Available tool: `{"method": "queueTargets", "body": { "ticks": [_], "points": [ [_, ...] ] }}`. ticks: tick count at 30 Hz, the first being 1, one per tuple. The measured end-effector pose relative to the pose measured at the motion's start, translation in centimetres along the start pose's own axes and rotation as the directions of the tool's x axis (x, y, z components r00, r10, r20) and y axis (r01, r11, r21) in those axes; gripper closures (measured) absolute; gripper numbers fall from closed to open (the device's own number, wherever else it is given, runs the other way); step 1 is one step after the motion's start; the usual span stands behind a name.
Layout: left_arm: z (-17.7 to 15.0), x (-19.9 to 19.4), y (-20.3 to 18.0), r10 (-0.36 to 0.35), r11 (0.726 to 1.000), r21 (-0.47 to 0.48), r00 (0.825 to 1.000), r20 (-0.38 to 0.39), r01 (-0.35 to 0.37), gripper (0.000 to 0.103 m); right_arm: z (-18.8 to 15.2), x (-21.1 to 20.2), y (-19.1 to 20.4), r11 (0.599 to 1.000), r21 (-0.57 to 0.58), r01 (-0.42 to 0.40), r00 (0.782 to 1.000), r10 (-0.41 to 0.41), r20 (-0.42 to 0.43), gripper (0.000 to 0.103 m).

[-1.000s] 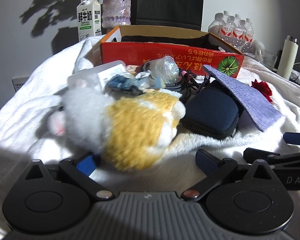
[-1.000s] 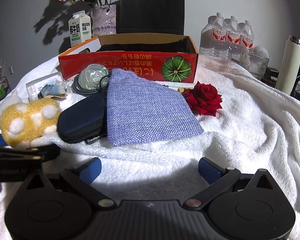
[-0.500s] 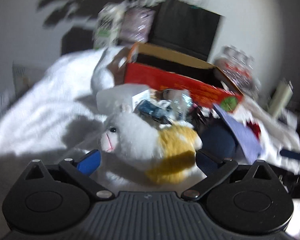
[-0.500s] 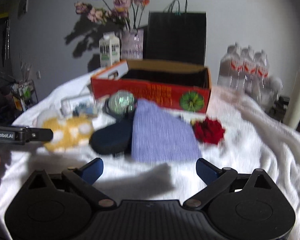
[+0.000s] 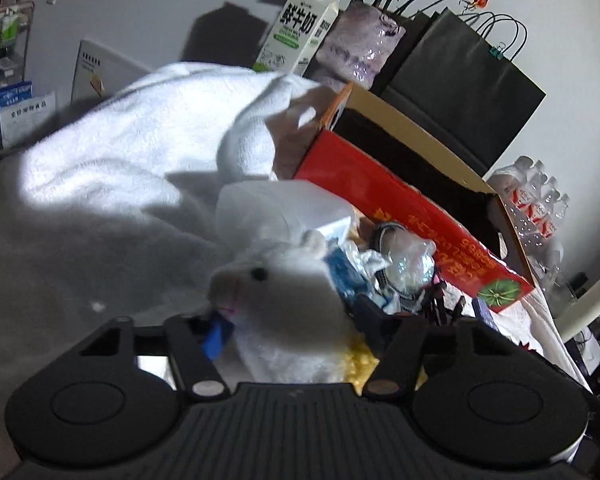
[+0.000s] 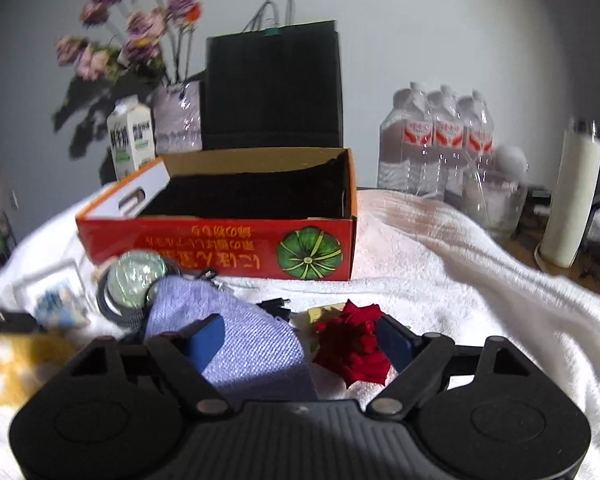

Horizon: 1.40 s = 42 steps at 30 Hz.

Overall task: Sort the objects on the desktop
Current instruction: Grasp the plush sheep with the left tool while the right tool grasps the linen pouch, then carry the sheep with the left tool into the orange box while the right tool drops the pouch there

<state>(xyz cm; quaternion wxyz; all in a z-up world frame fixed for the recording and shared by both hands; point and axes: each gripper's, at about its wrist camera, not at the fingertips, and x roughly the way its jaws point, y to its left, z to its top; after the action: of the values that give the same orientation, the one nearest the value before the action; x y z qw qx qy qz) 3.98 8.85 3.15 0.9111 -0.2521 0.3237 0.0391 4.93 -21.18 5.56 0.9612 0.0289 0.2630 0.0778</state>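
Your left jaws are closing on the white-and-yellow plush hamster point(image 5: 284, 312), head upward between them. Between your closing right jaws: the lavender fabric pouch point(image 6: 240, 344) and red rose point(image 6: 356, 348), both lying flat.

- Up beyond my left claw point(image 5: 290, 330), the milk carton point(image 5: 298, 28) reads "鲜牛奶".
- The red box's point(image 6: 220, 242) yellow print hangs upside down; I can't read it.

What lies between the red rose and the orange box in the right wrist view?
Only bare white towel separates the red rose from the orange box, as the right wrist view shows.
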Motion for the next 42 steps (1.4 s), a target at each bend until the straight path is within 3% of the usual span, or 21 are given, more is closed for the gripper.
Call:
{"method": "queueTargets", "body": {
  "ticks": [3, 5, 7, 8, 9, 10, 11, 15, 21, 23, 24, 25, 27, 31, 33, 35, 37, 38, 40, 42],
  "points": [
    [-0.1, -0.5, -0.3, -0.005, 1.0, 0.025, 1.0, 0.009, 0.005, 0.056, -0.3, 0.5, -0.3, 0.994, 0.036, -0.1, 0.994, 0.101, -0.043, 0.021],
    [-0.2, -1.3, -0.6, -0.012, 0.999, 0.049, 1.0, 0.016, 0.011, 0.058, -0.9, 1.1, 0.3, 0.994, 0.003, -0.108, 0.992, 0.108, -0.06, 0.027],
    [-0.4, -2.3, -0.7, -0.025, 0.998, 0.06, 1.0, 0.008, 0.024, 0.06, -1.1, 1.2, 0.5, 0.992, 0.013, -0.126, 0.99, 0.127, -0.06, 0.055],
    [-0.5, -2.9, -0.5, -0.033, 0.998, 0.055, 0.999, 0.002, 0.033, 0.061, -1.2, 0.9, 0.6, 0.99, 0.027, -0.138, 0.988, 0.139, -0.06, 0.063],
    [-0.5, -3.5, -0.5, -0.043, 0.997, 0.061, 0.999, -0.008, 0.043, 0.061, -1.2, 0.4, 0.8, 0.991, 0.022, -0.132, 0.99, 0.133, -0.052, 0.085],
    [-0.5, -4.1, -0.5, -0.05, 0.996, 0.069, 0.999, -0.01, 0.051, 0.062, -1.2, -0.2, 1.2, 0.992, 0.0, -0.126, 0.991, 0.126, -0.047, 0.1],
    [-0.6, -5.0, -0.4, -0.05, 0.996, 0.079, 0.999, -0.005, 0.05, 0.061, -1.2, -0.7, 1.6, 0.993, -0.017, -0.119, 0.992, 0.118, -0.044, 0.103],
    [-0.9, -8.3, -0.7, -0.048, 0.983, 0.176, 0.999, 0.017, 0.044, 0.061, -1.5, -4.0, 2.0, 0.988, -0.035, -0.148, 0.989, 0.147, -0.011, 0.103],
    [-0.9, -12.0, -1.0, -0.111, 0.965, 0.236, 0.994, -0.014, 0.111, 0.061, -2.3, -9.5, 0.9, 0.985, -0.05, -0.165, 0.985, 0.167, 0.038, 0.103],
    [-0.6, -12.4, -1.4, -0.12, 0.963, 0.242, 0.993, -0.023, 0.122, 0.061, -2.4, -9.9, 0.1, 0.984, -0.053, -0.168, 0.984, 0.171, 0.058, 0.095],
    [-0.4, -12.4, -1.6, -0.12, 0.961, 0.246, 0.992, -0.028, 0.124, 0.061, -2.4, -9.4, -0.4, 0.984, -0.045, -0.175, 0.983, 0.177, 0.047, 0.077],
    [-0.3, -12.3, -1.8, -0.115, 0.961, 0.251, 0.993, -0.032, 0.12, 0.061, -2.3, -8.5, -0.9, 0.981, -0.035, -0.189, 0.982, 0.189, 0.015, 0.05],
    [0.0, -12.1, -2.3, -0.107, 0.961, 0.253, 0.994, -0.037, 0.113, 0.061, -2.3, -6.2, -1.5, 0.973, -0.027, -0.228, 0.974, 0.227, -0.021, 0.029],
    [0.0, -12.2, -3.0, -0.128, 0.954, 0.266, 0.991, -0.045, 0.135, 0.061, -1.7, -1.5, -2.3, 0.973, -0.031, -0.229, 0.972, 0.227, -0.054, 0.032],
    [-0.1, -12.3, -3.3, -0.135, 0.95, 0.278, 0.989, -0.056, 0.145, 0.061, -1.3, 0.6, -2.9, 0.971, 0.026, -0.237, 0.966, 0.239, -0.095, 0.035],
    [-0.1, -12.2, -3.2, -0.139, 0.947, 0.282, 0.987, -0.078, 0.155, 0.061, -1.3, 1.6, -3.6, 0.948, 0.112, -0.297, 0.946, 0.308, -0.101, 0.06],
    [-0.3, -12.1, -3.2, -0.148, 0.942, 0.289, 0.984, -0.103, 0.172, 0.061, -1.3, 1.3, -3.8, 0.927, 0.165, -0.338, 0.929, 0.356, -0.099, 0.093],
    [-0.4, -12.1, -3.2, -0.152, 0.939, 0.294, 0.982, -0.115, 0.18, 0.061, -1.4, 0.6, -3.5, 0.938, 0.147, -0.315, 0.939, 0.33, -0.093, 0.099],
    [-0.8, -12.0, -3.1, -0.16, 0.932, 0.304, 0.977, -0.139, 0.196, 0.061, -1.7, -1.5, -2.9, 0.953, 0.116, -0.279, 0.954, 0.289, -0.083, 0.1],
    [-1.3, -11.9, -3.0, -0.164, 0.927, 0.313, 0.973, -0.161, 0.208, 0.061, -2.2, -3.9, -2.9, 0.943, 0.14, -0.302, 0.948, 0.313, -0.062, 0.101]
  ]
}}
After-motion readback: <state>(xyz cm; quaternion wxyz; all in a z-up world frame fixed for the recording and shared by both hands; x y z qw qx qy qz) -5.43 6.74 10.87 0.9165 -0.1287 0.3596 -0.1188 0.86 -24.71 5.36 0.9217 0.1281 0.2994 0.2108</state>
